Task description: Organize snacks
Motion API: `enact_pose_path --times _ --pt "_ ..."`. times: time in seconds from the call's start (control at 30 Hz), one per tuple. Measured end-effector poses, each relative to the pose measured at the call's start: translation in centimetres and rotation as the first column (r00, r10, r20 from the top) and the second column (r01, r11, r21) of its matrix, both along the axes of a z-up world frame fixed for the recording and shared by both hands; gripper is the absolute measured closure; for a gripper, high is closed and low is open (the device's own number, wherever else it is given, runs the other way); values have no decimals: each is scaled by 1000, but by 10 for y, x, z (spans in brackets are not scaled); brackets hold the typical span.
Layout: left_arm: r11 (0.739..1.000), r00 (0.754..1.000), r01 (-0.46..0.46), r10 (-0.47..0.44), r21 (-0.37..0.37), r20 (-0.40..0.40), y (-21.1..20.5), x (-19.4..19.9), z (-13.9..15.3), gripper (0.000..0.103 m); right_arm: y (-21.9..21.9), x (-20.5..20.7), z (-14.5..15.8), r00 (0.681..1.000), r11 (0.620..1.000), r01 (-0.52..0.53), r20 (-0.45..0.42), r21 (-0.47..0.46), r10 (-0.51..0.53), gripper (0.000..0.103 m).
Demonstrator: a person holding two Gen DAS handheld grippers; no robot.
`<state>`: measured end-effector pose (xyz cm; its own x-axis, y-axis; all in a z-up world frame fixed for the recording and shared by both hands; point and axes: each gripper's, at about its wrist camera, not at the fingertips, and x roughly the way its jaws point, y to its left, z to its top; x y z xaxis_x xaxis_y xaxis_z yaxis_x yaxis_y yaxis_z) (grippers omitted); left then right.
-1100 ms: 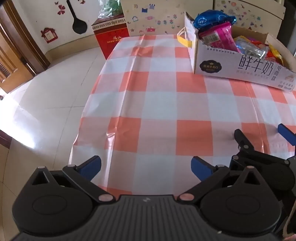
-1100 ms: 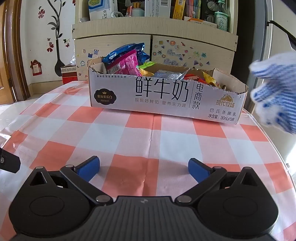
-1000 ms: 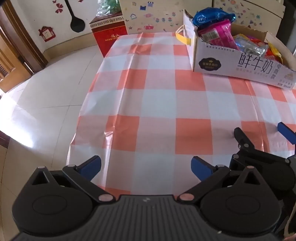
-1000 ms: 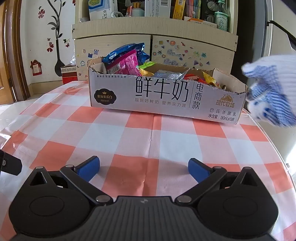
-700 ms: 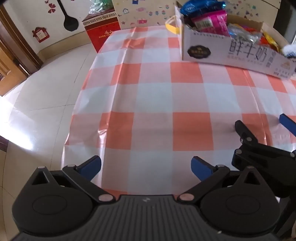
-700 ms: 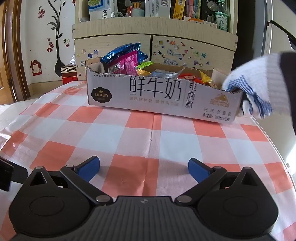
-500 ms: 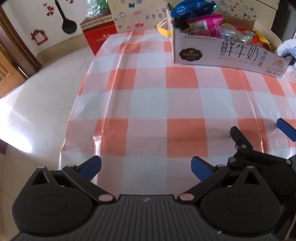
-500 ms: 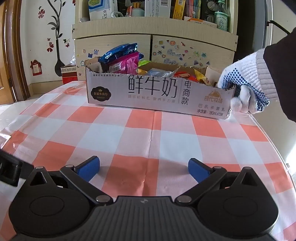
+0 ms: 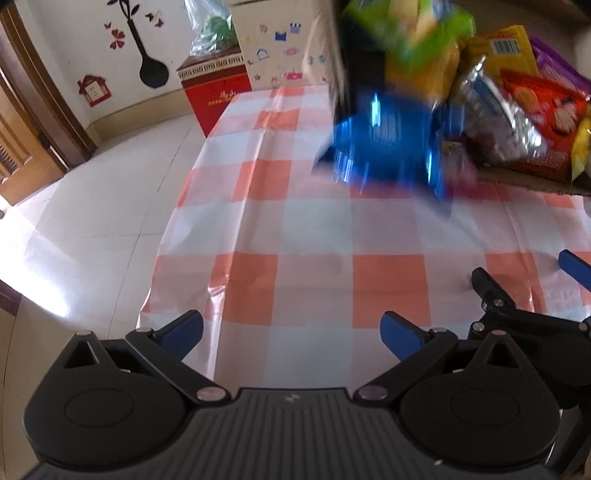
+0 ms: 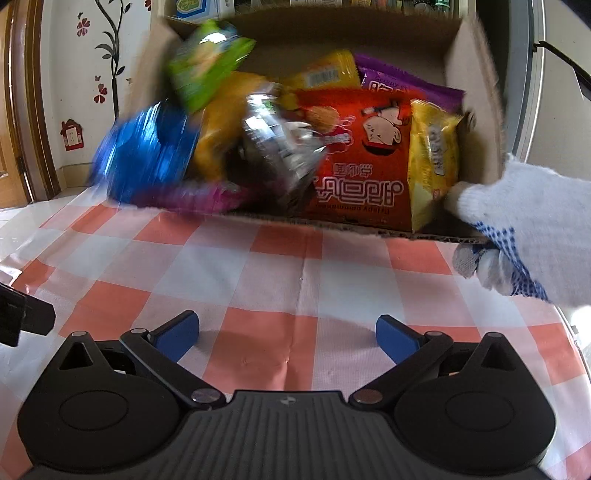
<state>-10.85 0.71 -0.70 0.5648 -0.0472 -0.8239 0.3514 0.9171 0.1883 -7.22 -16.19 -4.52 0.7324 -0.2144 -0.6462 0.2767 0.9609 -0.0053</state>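
A cardboard box [image 10: 474, 74] is tipped on its side with its opening toward me, held by a white gloved hand [image 10: 524, 229]. Snack packets spill out: a blue one [image 10: 144, 155] [image 9: 388, 147], a green one [image 10: 207, 62] [image 9: 417, 26], a silver one [image 10: 280, 144], a red one [image 10: 365, 162] [image 9: 546, 118], yellow [image 10: 432, 155] and purple [image 10: 406, 90] ones. My left gripper [image 9: 291, 332] is open and empty near the table's front edge. My right gripper [image 10: 288, 332] is open and empty over the checked cloth; it also shows in the left wrist view [image 9: 524, 280].
The orange-and-white checked tablecloth [image 10: 280, 266] covers the table; its left edge [image 9: 166, 236] drops to a tiled floor. A red box [image 9: 214, 92] stands on the floor beyond. A cabinet [image 9: 273, 40] stands behind the table.
The gloved hand has tipped the box over toward me, and the snack packets are tumbling out, blurred. Both grippers have stayed open and nearly still.
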Motion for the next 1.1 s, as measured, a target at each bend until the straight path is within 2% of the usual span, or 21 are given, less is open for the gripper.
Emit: enact_pose_path --times 0.1,0.27,0.53,0.6,0.63,0.7,0.83,0.93,1.1 --pt "1000 1000 15 -15 1 -2 5 -10 3 2 0 0 0 1000 1000 0 1 0 0 0" --pt "999 999 51 -51 -4 18 5 -57 8 2 1 1 0 1000 1000 0 -1 0 0 0" --pt "994 994 108 -108 -13 22 7 -77 25 2 2 1 0 1000 1000 1 1 0 -1 0" --pt "994 994 112 -111 -18 12 11 -50 27 2 1 0 -1 1000 1000 0 1 0 0 0" --pt "993 994 113 -112 -20 12 11 -58 29 2 0 1 -1 1000 1000 0 1 0 0 0" --pt "994 994 107 -107 -22 1 11 -11 30 2 -2 2 -2 1000 1000 0 0 2 0 0" --pt "994 995 101 -102 -29 -8 10 21 31 2 -1 2 -1 1000 1000 0 1 1 0 0" --pt "995 995 92 -93 -41 -26 4 41 29 2 0 2 -2 1000 1000 0 1 1 0 0" --pt "994 994 103 -103 -25 -24 -5 49 25 2 -4 -1 1 1000 1000 0 2 1 0 0"
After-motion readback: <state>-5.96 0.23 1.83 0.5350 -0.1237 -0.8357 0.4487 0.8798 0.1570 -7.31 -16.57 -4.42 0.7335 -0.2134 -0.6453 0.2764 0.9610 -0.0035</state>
